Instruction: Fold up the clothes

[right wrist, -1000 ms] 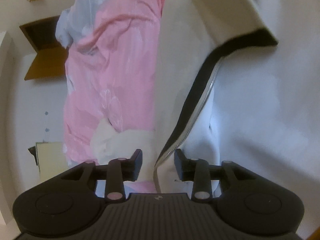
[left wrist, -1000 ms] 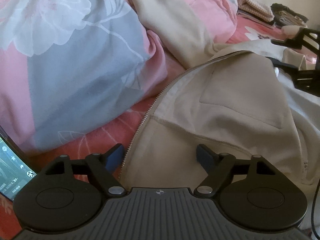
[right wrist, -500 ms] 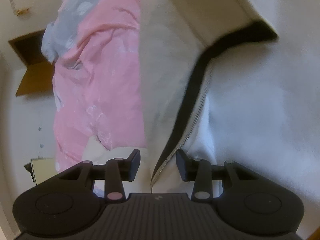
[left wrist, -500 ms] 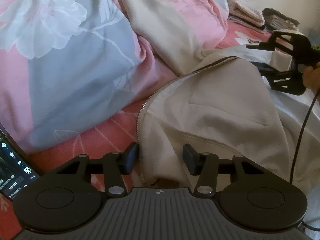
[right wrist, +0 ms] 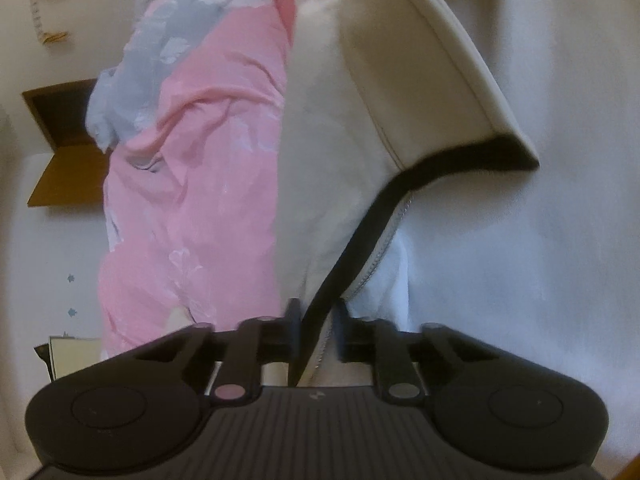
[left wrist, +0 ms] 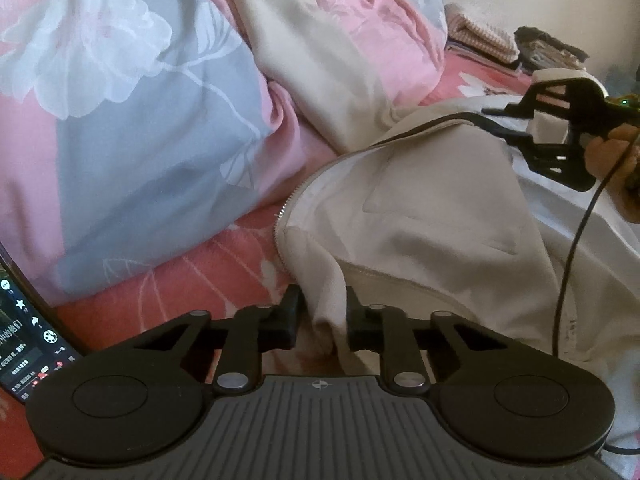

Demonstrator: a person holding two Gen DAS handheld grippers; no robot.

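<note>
Jacket (left wrist: 420, 216) on the bed (left wrist: 192, 272); my left tongs (left wrist: 320, 312) pinch its hem corner, right tongs (right wrist: 316, 332) pinch the zipper edge (right wrist: 384, 240) near the collar. Zipper line runs lengthwise between both grips.

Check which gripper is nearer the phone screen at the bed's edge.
Left. The left gripper pinches the jacket hem just beside the phone; the right gripper grips the far zipper edge.

1. Right claw (right wrist: 316, 330) at near centre, pinching the dark zipper edge (right wrist: 360, 236) of a cream jacket (right wrist: 404, 80).
2. Jacket panel stretched far and rightward, pale lining (right wrist: 520, 260) on the right.
3. Pink-and-grey floral quilt (right wrist: 192, 168) on the left.
4. Brown shelf (right wrist: 60, 148) on the far-left wall.
</note>
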